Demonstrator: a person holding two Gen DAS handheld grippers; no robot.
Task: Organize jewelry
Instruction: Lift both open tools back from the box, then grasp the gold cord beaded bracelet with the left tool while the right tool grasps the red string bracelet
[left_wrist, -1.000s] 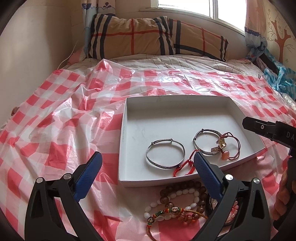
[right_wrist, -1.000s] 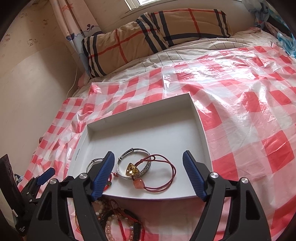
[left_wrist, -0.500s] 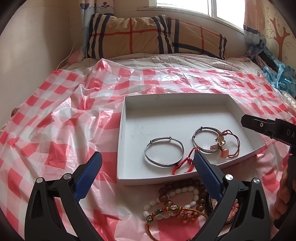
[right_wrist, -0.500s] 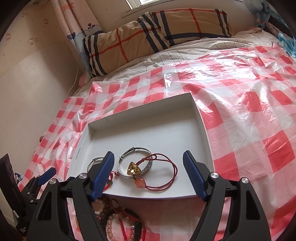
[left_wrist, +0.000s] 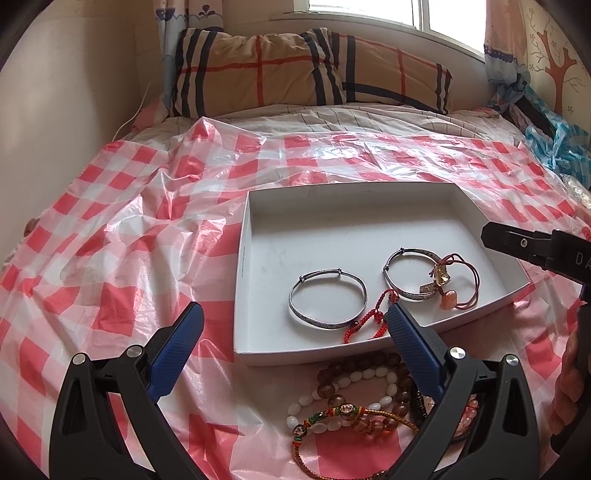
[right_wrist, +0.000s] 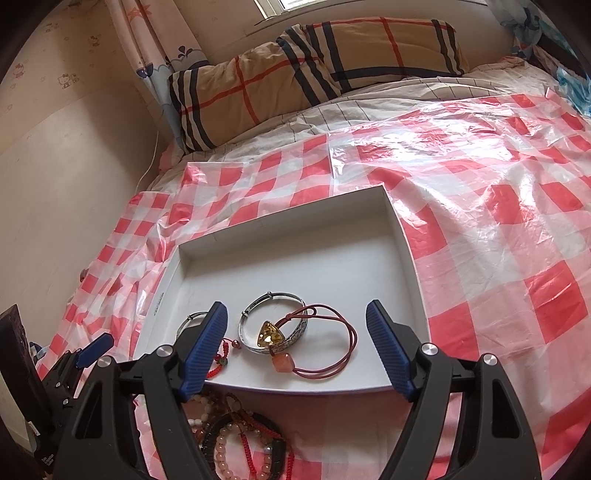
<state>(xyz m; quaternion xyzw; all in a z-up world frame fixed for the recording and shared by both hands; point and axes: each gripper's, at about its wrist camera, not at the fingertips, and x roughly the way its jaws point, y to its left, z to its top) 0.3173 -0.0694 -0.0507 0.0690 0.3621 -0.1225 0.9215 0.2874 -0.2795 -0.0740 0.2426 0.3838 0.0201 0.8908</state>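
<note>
Both my grippers, left (left_wrist: 291, 343) and right (right_wrist: 295, 343), hung spread, empty. Risk: pinching the tangled bead bracelets (left_wrist: 369, 398) could lift several together, spilling short of the tray (left_wrist: 242, 266).

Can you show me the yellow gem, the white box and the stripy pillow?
yellow gem (right_wrist: 268, 334), right wrist view, its middle.
white box (left_wrist: 241, 258), left wrist view, left wall.
stripy pillow (left_wrist: 295, 70), left wrist view, its middle.

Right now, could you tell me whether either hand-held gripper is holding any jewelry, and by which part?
Nothing is held: the left hand-held gripper and right hand-held gripper are both open and empty above the white tray.
</note>
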